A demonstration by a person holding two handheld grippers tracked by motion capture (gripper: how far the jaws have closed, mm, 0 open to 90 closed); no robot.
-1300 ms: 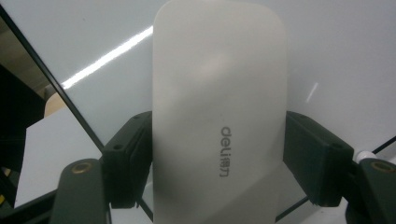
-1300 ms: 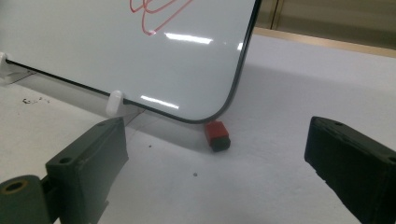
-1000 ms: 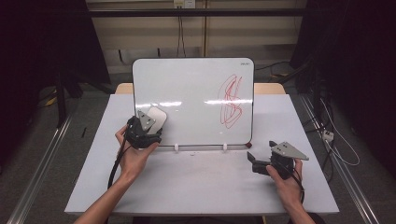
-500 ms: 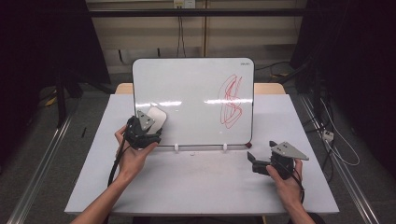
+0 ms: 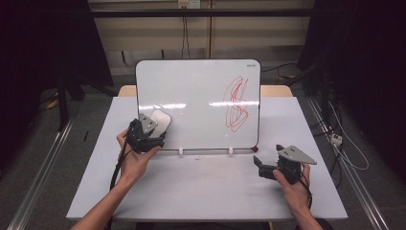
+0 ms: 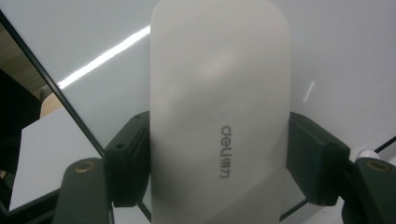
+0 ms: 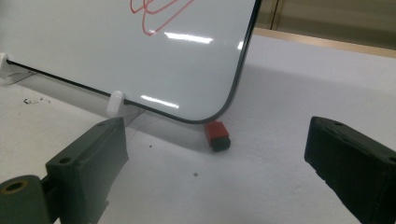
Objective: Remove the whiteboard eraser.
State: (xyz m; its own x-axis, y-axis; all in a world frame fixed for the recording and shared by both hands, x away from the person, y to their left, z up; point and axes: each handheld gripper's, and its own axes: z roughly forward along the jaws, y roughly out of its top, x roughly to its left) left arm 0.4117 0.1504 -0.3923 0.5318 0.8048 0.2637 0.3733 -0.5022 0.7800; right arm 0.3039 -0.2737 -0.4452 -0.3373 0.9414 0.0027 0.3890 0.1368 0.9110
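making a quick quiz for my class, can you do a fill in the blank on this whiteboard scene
1. The left gripper is shut on a white ____ marked "deli".
2. The scribble on the whiteboard is drawn in ____ ink.
3. The right gripper rests on the table with its jaws ____.
4. A small red and black object lies on the table under the whiteboard's lower ____ corner in the high view.

Missing words: eraser; red; open; right
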